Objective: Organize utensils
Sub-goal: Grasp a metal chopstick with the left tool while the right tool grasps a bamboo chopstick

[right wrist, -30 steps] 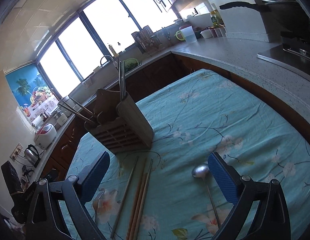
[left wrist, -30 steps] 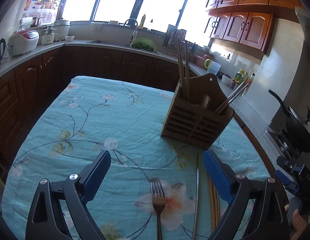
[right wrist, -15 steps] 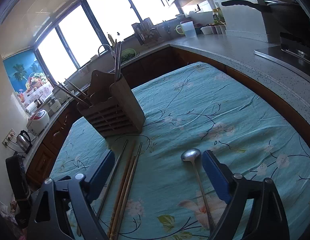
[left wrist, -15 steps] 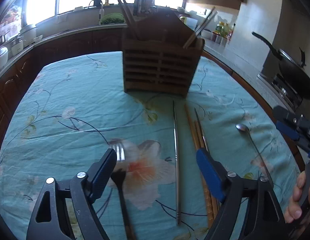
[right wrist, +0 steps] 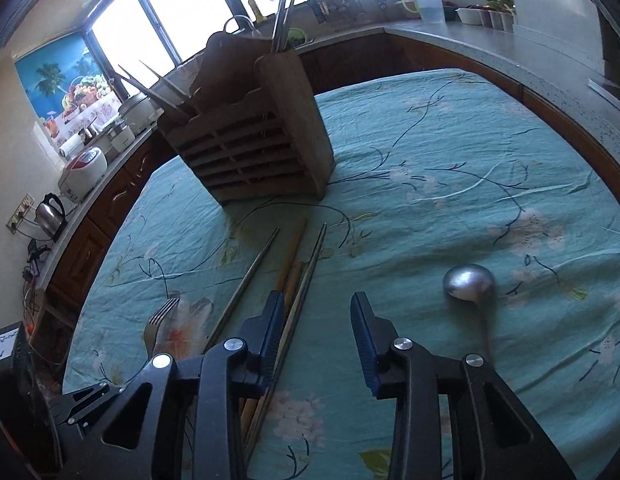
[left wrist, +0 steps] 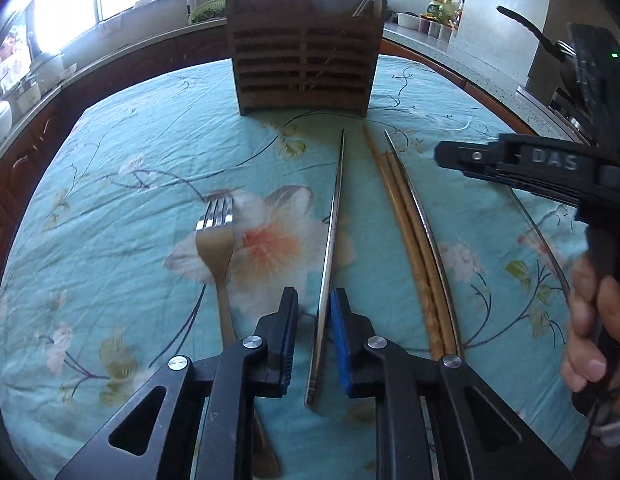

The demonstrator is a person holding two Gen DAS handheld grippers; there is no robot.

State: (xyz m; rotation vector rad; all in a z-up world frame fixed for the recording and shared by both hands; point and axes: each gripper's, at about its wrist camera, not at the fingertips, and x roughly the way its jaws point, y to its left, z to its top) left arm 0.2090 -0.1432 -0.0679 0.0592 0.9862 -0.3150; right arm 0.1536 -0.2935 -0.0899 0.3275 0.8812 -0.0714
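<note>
A kitchen table under a turquoise flowered cloth [left wrist: 150,152], utensils laid out before a wooden slatted holder [left wrist: 304,64].

A single steel chopstick [left wrist: 330,248] lies lengthways on the cloth between the blue pads of the left gripper [left wrist: 314,312], whose jaws have just been closing and now stand narrow on either side of it; whether the pads actually press it I cannot tell. Left of it lies a fork [left wrist: 216,240], to its right a pair of wooden chopsticks [left wrist: 406,240] with another steel chopstick [left wrist: 426,232] just beside them. The right gripper [right wrist: 316,320] has also just been closing; its jaws stand partly apart over bare cloth, its left pad just beside the wooden chopsticks, gripping nothing. A steel spoon [right wrist: 468,282] rests to its right. A hand [left wrist: 590,320] holds the right gripper at the left view's edge.
</note>
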